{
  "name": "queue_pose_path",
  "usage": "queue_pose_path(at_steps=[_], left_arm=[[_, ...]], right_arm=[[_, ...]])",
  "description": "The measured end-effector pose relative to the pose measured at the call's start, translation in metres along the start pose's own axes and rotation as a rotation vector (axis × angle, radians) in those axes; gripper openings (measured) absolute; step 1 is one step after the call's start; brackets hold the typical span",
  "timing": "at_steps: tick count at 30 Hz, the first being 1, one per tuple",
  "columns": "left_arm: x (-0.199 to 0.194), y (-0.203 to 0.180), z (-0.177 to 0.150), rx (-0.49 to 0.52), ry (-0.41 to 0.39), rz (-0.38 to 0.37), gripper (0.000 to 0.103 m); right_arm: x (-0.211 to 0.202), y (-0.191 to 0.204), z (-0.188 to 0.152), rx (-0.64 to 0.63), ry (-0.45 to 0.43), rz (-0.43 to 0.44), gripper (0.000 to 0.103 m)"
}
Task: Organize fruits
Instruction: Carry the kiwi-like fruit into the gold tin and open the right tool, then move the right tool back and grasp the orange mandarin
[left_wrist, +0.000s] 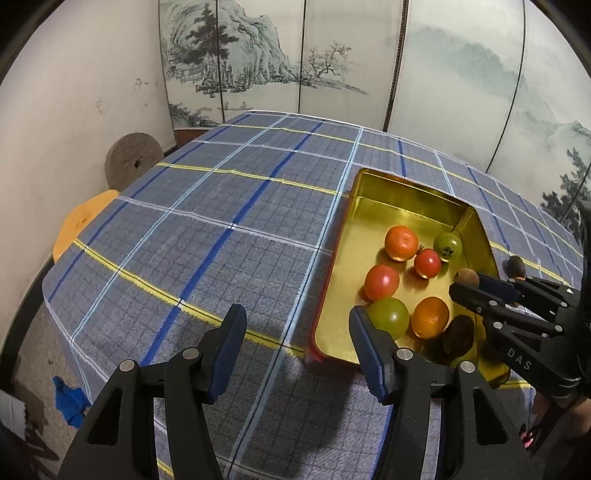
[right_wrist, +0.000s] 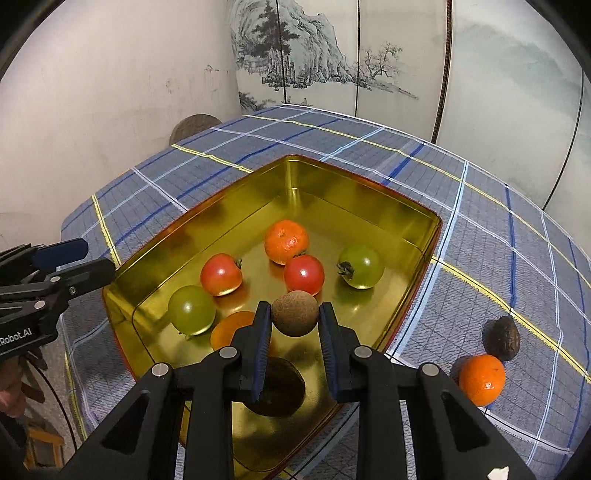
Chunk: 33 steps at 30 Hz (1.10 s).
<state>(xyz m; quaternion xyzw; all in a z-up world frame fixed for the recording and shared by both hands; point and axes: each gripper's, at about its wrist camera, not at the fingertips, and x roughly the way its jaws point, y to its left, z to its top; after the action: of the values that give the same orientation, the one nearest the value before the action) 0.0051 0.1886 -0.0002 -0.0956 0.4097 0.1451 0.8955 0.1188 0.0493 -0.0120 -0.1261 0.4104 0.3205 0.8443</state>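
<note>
Your right gripper (right_wrist: 294, 321) is clamped on a small round brown rough-skinned fruit (right_wrist: 294, 313), held over the near end of the gold-lined rectangular metal tin (right_wrist: 413, 218) on the plaid tablecloth (right_wrist: 480, 229). Let go from here and it could bounce or roll into the red tomato (right_wrist: 304, 274) or the dark oval fruit (right_wrist: 284, 384) beneath. Your left gripper (left_wrist: 297, 328) hangs open and empty at the tin's left edge; a nudge could shift the tin.
</note>
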Motion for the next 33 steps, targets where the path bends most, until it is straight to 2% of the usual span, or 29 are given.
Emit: queue_pose_path(at_steps=[16, 19, 28, 33], left_arm=[[0.004, -0.001, -0.006, -0.003, 0.023, -0.01, 0.059], [0.004, -0.002, -0.006, -0.001, 0.024, -0.012, 0.059], [0.002, -0.014, -0.003, 0.017, 0.016, -0.034, 0.06], [0.0, -0.025, -0.002, 0.035, 0.009, -0.056, 0.06]], right_arm=[[0.004, 0.001, -0.005, 0.011, 0.006, 0.006, 0.024], [0.002, 0.001, -0.005, 0.018, 0.004, 0.013, 0.027], [-0.026, -0.014, -0.012, 0.062, -0.044, 0.019, 0.031], [-0.049, -0.043, -0.028, 0.114, -0.071, -0.039, 0.034]])
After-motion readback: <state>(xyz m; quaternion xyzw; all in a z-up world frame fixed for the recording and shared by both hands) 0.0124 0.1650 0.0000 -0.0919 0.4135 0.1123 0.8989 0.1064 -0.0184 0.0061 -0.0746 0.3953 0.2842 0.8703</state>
